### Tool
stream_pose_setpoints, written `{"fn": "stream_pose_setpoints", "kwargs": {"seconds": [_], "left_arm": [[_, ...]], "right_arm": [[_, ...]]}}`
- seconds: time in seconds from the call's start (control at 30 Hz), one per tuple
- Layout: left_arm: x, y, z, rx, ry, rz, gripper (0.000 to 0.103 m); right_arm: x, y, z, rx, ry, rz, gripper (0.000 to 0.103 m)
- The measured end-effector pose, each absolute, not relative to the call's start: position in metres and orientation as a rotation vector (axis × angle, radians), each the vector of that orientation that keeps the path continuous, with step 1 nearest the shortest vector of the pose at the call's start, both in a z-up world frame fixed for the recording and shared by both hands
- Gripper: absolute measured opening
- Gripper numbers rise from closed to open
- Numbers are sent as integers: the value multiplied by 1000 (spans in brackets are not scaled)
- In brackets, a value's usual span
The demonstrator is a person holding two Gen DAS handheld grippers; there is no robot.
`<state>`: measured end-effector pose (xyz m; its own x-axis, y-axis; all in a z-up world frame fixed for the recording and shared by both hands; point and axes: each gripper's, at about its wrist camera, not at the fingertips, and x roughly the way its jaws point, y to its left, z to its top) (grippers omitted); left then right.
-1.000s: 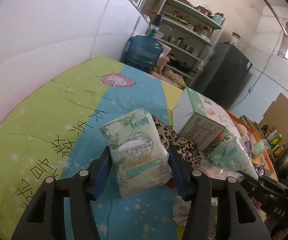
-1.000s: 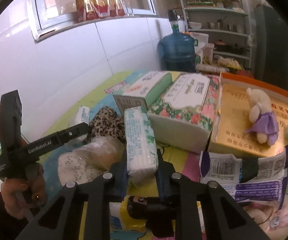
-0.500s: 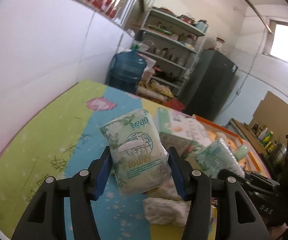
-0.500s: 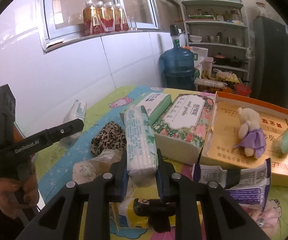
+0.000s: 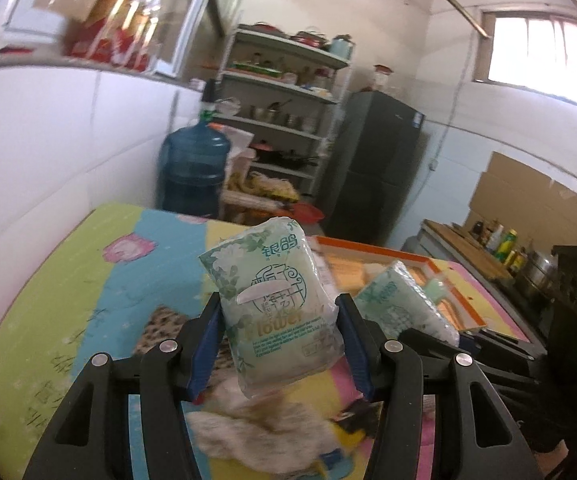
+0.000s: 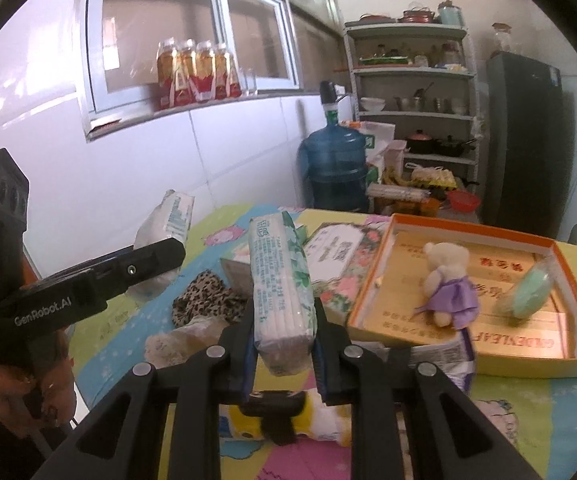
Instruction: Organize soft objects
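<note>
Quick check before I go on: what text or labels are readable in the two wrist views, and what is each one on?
"GenRobot.AI": side of the left gripper's body, seen from the right wrist view.
"Flower", under large Chinese characters: green tissue pack in the left gripper's jaws; the small print below is too fine to read.
"GOLDENLEAF", upside down: floor of the orange-rimmed box.
Tissue pack in the right gripper: print too small.

Teddy bear [image 6: 448, 284] in box [image 6: 372, 292].
</note>
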<state>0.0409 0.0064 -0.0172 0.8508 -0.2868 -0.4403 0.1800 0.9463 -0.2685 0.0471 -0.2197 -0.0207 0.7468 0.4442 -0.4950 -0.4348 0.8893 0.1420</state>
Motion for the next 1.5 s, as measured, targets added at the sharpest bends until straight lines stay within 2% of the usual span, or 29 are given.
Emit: {"fn": "stream_pose_setpoints", "kwargs": {"seconds": [0.63, 1.5], "left_arm": [[68, -79, 5, -164, 496, -425, 57], [147, -223, -20, -86, 610, -516, 57]], "right_arm": [[38, -314, -5, 78, 471, 269, 24], [82, -440, -24, 123, 456, 79, 24]]}}
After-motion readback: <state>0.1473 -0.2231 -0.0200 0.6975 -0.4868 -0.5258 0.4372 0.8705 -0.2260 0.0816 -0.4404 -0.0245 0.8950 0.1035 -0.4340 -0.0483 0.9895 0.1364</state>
